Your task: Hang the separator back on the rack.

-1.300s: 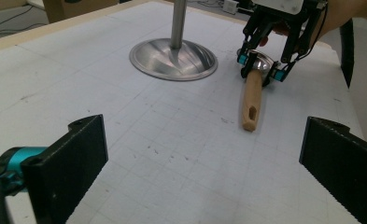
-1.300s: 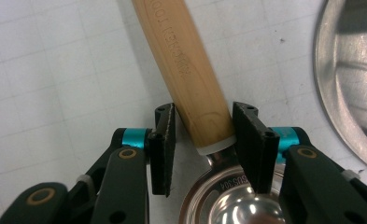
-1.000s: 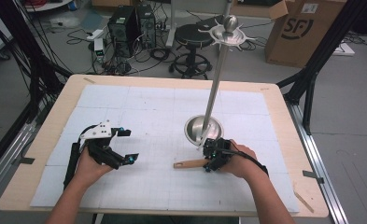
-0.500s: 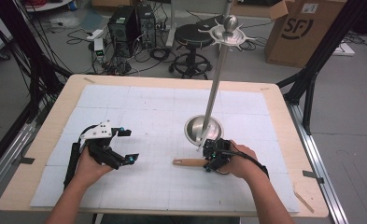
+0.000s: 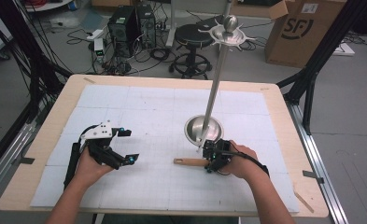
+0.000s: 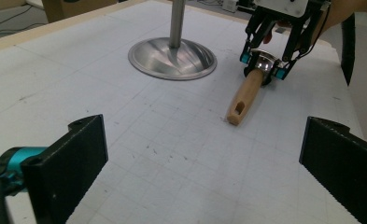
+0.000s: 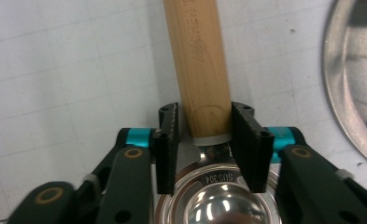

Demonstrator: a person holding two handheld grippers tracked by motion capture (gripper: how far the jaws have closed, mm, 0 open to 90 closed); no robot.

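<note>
A ladle with a wooden handle (image 5: pixel 188 162) and a steel bowl (image 7: pixel 214 200) lies on the white mat, handle pointing left. My right gripper (image 5: pixel 215 161) is shut on the handle (image 7: pixel 200 60) just above its metal collar, a pad on each side. Its jaws have just been opening slightly, with the handle still between them. The left gripper view shows that grip from across the mat, right gripper (image 6: pixel 264 63) over handle (image 6: pixel 244 95). My left gripper (image 5: pixel 127 145) rests at the mat's left, open with nothing between its wide-set jaws (image 6: pixel 204 163).
A steel stand rises just behind the right hand: round base (image 5: pixel 203 128), tall pole (image 5: pixel 216 84), hooked dish on top (image 5: pixel 229 32). Its base (image 7: pixel 358 79) lies close to the right gripper. The gridded white mat (image 5: pixel 148 107) covers the wooden table (image 5: pixel 274 107).
</note>
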